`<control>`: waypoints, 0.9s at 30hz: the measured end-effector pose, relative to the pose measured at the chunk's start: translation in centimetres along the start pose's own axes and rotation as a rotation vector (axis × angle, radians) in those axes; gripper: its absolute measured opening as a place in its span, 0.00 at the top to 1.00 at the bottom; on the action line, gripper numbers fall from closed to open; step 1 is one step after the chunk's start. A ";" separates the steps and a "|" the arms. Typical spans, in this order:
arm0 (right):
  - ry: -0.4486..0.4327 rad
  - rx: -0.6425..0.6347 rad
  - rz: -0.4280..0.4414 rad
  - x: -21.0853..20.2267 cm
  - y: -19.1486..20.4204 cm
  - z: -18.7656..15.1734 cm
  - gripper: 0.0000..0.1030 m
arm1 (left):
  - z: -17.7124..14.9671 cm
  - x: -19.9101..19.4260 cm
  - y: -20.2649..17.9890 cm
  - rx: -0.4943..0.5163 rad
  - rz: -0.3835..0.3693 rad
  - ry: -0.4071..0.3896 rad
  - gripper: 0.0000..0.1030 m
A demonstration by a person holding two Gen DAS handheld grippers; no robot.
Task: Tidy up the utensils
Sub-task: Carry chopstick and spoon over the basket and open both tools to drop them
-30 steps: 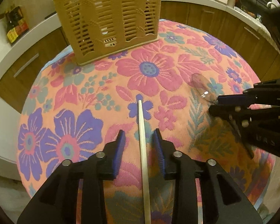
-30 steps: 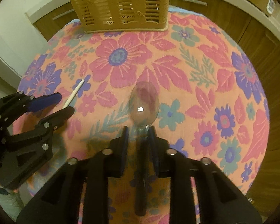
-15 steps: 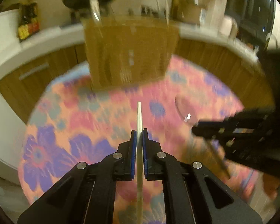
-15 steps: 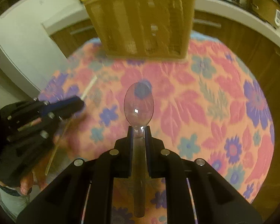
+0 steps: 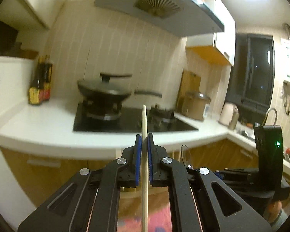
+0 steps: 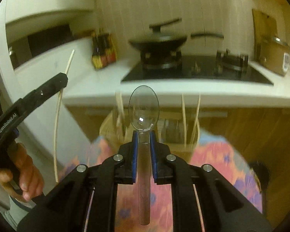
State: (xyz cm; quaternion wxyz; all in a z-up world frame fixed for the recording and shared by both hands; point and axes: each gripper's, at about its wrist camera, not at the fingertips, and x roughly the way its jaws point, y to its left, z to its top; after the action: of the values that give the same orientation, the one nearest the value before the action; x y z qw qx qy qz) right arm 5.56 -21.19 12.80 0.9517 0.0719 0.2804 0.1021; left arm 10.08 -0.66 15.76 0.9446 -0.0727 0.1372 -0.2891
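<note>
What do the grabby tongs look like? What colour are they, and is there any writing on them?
Both the left tongs and right tongs are matte black, angular, with silver round bolts and blue ribbed pads inside the tips. White lettering along the left one's side reads "GenRobot.AI". A bare hand grips its handle. A small green light glows on the right one's body.

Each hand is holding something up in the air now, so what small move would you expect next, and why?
Probably carrying both forward over the utensil basket. The right tool is shut on the clear spoon, the left tool on a chopstick; the basket, already holding sticks, sits just ahead of the spoon.
</note>
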 end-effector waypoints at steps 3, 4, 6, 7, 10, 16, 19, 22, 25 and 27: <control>-0.067 0.014 0.015 0.3 -0.5 2.4 0.91 | 1.2 1.6 -0.1 -0.005 -0.019 -0.050 0.96; -0.088 0.016 0.013 0.4 -0.6 2.9 0.91 | 1.4 2.3 0.0 -0.007 -0.022 -0.061 0.96; -0.134 0.018 0.022 0.6 -1.2 4.1 0.91 | 1.9 3.1 0.3 -0.009 -0.032 -0.079 0.96; -0.152 0.019 0.021 0.7 -1.3 4.5 0.91 | 2.0 3.6 0.5 -0.009 -0.032 -0.089 0.96; -0.219 0.002 -0.016 1.1 -2.1 5.7 0.91 | 2.4 4.9 0.8 -0.017 -0.038 -0.121 0.96; -0.278 0.069 0.038 3.2 -3.4 6.8 0.91 | 2.3 7.1 2.3 -0.059 -0.024 -0.174 0.96; -0.306 0.073 0.029 5.1 -2.5 6.2 0.91 | 1.5 8.2 2.7 -0.065 0.008 -0.189 0.96; -0.320 0.066 -0.003 6.9 -2.1 5.4 0.91 | 0.4 9.1 3.1 -0.057 0.042 -0.195 0.96; -0.335 0.047 -0.028 7.8 -1.6 4.6 0.91 | -0.7 9.6 3.6 -0.049 0.054 -0.195 0.96; -0.354 0.022 -0.049 8.1 -1.3 4.0 0.90 | -1.2 9.4 3.7 -0.044 0.068 -0.208 0.96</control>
State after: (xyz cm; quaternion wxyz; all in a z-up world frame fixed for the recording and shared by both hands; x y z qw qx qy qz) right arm 14.60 -20.82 11.65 0.9876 0.0924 0.1112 0.0614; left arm 19.17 -3.05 11.74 0.9612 -0.1182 0.0469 -0.2447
